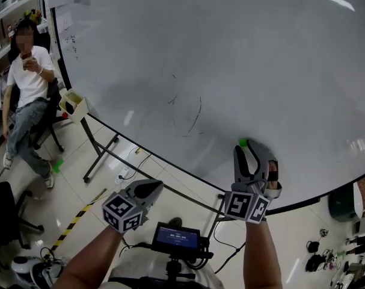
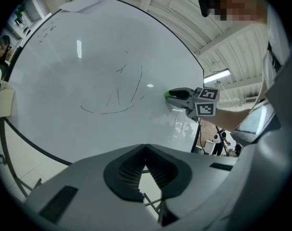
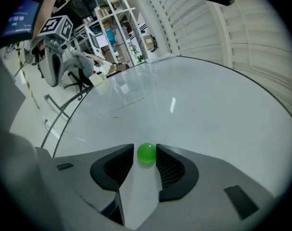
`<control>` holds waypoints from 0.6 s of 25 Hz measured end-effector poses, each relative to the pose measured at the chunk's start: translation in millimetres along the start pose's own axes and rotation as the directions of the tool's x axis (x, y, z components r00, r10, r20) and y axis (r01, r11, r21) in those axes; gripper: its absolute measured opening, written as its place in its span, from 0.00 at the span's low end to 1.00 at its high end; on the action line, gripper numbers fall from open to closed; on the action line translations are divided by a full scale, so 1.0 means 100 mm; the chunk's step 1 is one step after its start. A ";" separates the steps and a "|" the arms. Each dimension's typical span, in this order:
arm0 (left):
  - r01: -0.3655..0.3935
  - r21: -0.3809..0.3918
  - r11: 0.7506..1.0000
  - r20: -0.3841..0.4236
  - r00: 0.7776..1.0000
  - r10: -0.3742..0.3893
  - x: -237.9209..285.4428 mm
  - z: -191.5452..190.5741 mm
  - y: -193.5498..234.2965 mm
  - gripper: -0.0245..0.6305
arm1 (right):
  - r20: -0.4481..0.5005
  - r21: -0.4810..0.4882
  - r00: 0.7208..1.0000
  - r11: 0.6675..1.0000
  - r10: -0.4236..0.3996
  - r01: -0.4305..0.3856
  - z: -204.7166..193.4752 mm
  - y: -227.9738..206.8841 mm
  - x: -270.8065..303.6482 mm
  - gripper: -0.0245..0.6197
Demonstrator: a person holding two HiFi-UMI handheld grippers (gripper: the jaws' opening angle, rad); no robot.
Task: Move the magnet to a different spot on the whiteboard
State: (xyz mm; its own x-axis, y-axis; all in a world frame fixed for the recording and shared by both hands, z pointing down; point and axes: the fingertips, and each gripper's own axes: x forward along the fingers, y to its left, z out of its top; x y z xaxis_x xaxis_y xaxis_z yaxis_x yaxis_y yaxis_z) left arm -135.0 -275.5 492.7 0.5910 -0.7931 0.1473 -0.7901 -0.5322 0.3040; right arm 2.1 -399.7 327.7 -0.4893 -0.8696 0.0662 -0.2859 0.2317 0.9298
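A green magnet point(image 3: 146, 153) sits on the whiteboard point(image 1: 230, 59) near its lower edge, between the parted jaws of the right gripper point(image 1: 251, 150) (pads not pressing it), while the left gripper point(image 1: 150, 189), jaws together and empty, hangs well apart.

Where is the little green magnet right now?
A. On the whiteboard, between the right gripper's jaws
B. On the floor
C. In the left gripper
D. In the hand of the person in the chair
A: the green magnet sits on the whiteboard, right between the open jaws of the right gripper.
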 end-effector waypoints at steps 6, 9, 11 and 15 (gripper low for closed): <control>0.000 0.005 1.000 -0.003 1.000 0.000 0.01 0.03 0.02 0.07 | -0.035 -0.087 0.998 0.995 -0.048 0.045 -0.01 -0.02 0.02 0.28; 0.002 0.010 1.000 0.001 1.000 -0.002 0.03 0.04 0.02 0.07 | -0.052 -0.101 0.997 0.994 -0.054 0.049 -0.02 -0.01 0.03 0.28; 0.005 0.013 1.000 0.002 1.000 -0.005 0.03 0.05 0.00 0.07 | -0.063 -0.111 0.996 0.993 -0.055 0.047 -0.02 -0.02 0.03 0.28; 0.008 0.017 1.000 0.001 1.000 -0.008 0.01 0.04 -0.03 0.07 | -0.073 -0.118 0.996 0.992 -0.047 0.038 -0.02 -0.01 0.02 0.28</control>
State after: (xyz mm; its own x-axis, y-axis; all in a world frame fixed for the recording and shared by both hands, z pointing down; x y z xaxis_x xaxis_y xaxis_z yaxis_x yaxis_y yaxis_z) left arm -132.3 -276.0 488.1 0.5972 -0.7892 0.1435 -0.7879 -0.5435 0.2895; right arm 2.7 -402.4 327.9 -0.4138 -0.9091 0.0488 -0.2052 0.1453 0.9679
